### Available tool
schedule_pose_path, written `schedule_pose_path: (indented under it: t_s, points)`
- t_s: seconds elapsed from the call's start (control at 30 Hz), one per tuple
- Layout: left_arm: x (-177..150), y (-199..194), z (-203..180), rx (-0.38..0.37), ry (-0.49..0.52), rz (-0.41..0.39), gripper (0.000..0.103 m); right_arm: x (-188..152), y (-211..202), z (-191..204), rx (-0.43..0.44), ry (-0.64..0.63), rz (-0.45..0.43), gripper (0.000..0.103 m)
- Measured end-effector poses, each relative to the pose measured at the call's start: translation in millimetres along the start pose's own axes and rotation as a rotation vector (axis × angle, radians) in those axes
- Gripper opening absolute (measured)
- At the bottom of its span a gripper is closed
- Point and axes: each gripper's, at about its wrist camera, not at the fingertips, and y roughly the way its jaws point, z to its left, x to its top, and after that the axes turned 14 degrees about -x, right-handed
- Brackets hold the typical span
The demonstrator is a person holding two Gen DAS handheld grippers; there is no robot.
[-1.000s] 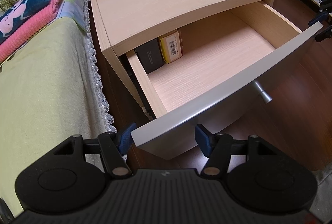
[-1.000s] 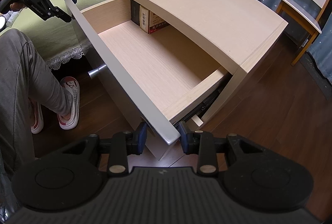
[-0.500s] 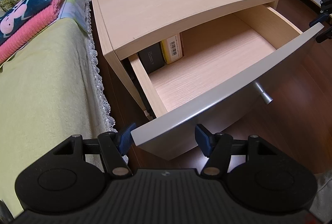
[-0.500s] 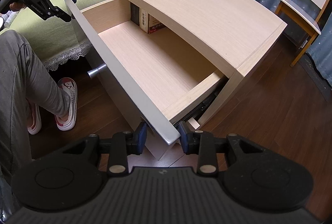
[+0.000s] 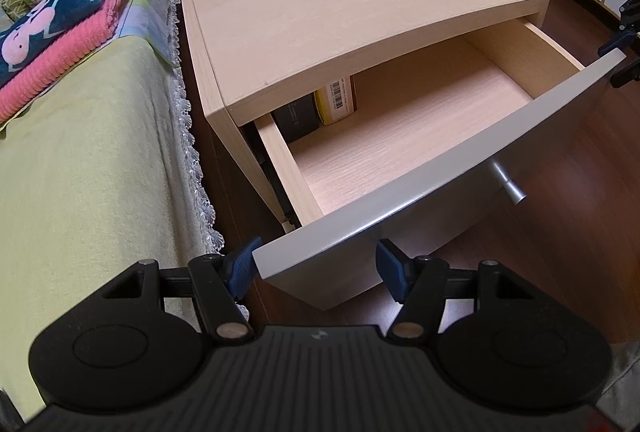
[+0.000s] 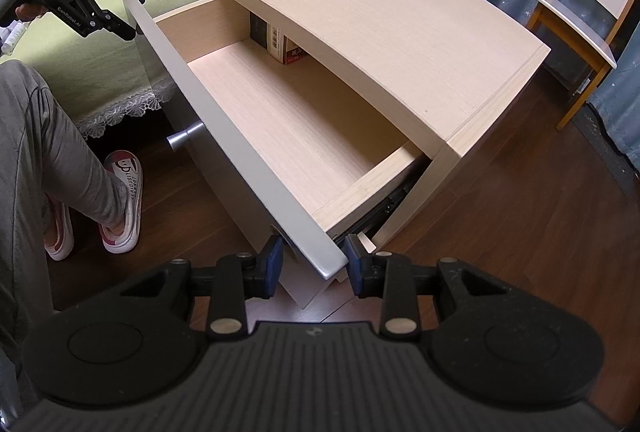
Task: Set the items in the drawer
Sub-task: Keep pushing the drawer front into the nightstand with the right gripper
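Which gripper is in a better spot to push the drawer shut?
Probably the right gripper: its fingers sit close on either side of the end of the drawer front. The left gripper also straddles its end, but its fingers are spread much wider. Both are open.

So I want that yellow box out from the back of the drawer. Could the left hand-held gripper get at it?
Probably yes: the left hand-held gripper is open and empty at the drawer front corner. The yellow box sits partly under the cabinet top, so headroom looks tight.
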Motion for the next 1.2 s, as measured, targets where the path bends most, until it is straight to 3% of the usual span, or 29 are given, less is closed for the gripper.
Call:
schedule_pose_path:
  t_s: [1.2]
  points:
    - [12.6,6.6,8.9,0.011,-0.014,-0.014,0.064,3.8,3.1,-4.1,-0.019,0.002,-0.003,0.030]
